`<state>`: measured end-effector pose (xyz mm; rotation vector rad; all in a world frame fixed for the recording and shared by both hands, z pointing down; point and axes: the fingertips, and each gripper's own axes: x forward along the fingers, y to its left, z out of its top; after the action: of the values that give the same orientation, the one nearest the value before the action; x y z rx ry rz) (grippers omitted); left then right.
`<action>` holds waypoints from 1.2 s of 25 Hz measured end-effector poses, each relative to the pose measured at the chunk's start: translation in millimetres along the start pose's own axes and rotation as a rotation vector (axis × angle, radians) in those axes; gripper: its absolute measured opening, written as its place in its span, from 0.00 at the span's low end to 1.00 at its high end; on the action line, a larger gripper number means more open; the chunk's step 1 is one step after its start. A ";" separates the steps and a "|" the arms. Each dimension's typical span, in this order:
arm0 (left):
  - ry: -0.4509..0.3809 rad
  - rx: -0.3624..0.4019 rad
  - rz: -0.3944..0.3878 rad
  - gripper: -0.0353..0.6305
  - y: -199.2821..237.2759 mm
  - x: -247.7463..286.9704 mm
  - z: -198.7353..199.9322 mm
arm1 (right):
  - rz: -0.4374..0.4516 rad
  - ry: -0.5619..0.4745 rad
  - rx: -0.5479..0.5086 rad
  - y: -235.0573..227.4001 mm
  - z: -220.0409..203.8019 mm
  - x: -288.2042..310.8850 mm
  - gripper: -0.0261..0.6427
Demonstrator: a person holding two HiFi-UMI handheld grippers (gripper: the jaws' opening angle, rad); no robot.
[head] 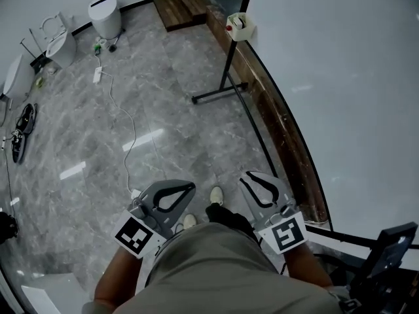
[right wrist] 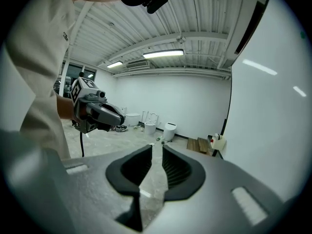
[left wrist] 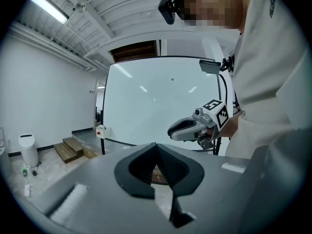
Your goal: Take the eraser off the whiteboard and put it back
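The whiteboard [head: 340,77] fills the right of the head view. A small white box with a red part [head: 239,26] hangs at its far edge; whether it is the eraser I cannot tell. It also shows in the left gripper view [left wrist: 101,130] and the right gripper view [right wrist: 218,143]. My left gripper [head: 186,187] is held close to the body, its tips together and empty [left wrist: 156,145]. My right gripper [head: 251,175] is beside it, nearer the board, with a narrow gap between its jaws and nothing in it [right wrist: 157,147]. Both are far from the box.
The board's black stand foot [head: 219,93] reaches onto the grey tile floor. A wooden strip [head: 281,123] runs along the board's base, with wooden steps [head: 180,6] beyond. A white bin [head: 106,15], a cable [head: 124,123] and shoes [head: 23,129] lie at the left.
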<state>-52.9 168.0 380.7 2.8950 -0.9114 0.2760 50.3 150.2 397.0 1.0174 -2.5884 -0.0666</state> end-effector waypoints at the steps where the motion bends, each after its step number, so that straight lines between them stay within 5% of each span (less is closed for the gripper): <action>1: -0.001 0.001 0.006 0.06 5.3 11.9 5.2 | 0.007 -0.006 -0.003 -13.3 0.2 3.4 0.13; 15: 0.018 0.005 0.055 0.06 57.5 116.2 35.4 | 0.087 -0.021 0.041 -119.3 -23.9 58.4 0.13; 30: -0.009 -0.004 0.034 0.06 211.2 92.2 40.2 | -0.014 0.009 0.021 -164.3 21.1 198.2 0.13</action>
<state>-94.4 -61.8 367.1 2.8815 -0.9617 0.2636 15.7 -105.4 410.6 1.0411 -2.5792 -0.0385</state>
